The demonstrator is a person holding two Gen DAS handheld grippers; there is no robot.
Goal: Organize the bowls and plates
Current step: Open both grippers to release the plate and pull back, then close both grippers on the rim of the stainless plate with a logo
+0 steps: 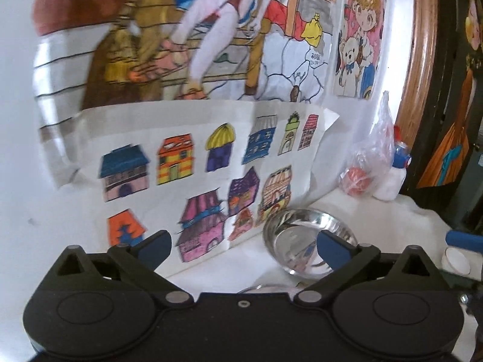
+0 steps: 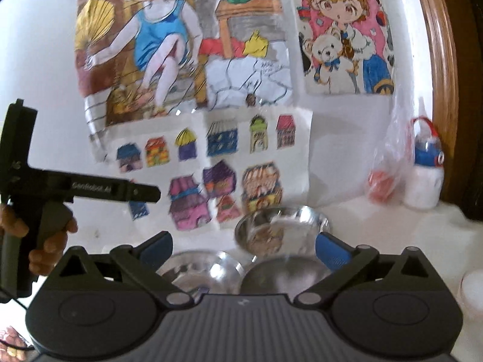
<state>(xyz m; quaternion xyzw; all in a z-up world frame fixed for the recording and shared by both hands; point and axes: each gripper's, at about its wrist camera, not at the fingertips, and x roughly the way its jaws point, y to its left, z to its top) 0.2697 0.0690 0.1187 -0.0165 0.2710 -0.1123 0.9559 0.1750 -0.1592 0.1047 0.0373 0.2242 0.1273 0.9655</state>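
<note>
I hold the left gripper (image 1: 243,249) and right gripper (image 2: 243,249) released, empty (jaws wide); I approach the steel bowl (image 2: 280,229) squarely by its rim.

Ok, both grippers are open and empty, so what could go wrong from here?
1. The steel bowl sits tilted against the drawing on the wall; a nudge could tip it or tear the paper.
2. The plastic bag and white bottle stand close behind; a wide sweep by the right gripper might topple them.
3. The left gripper works nearby, so the two could collide.
</note>
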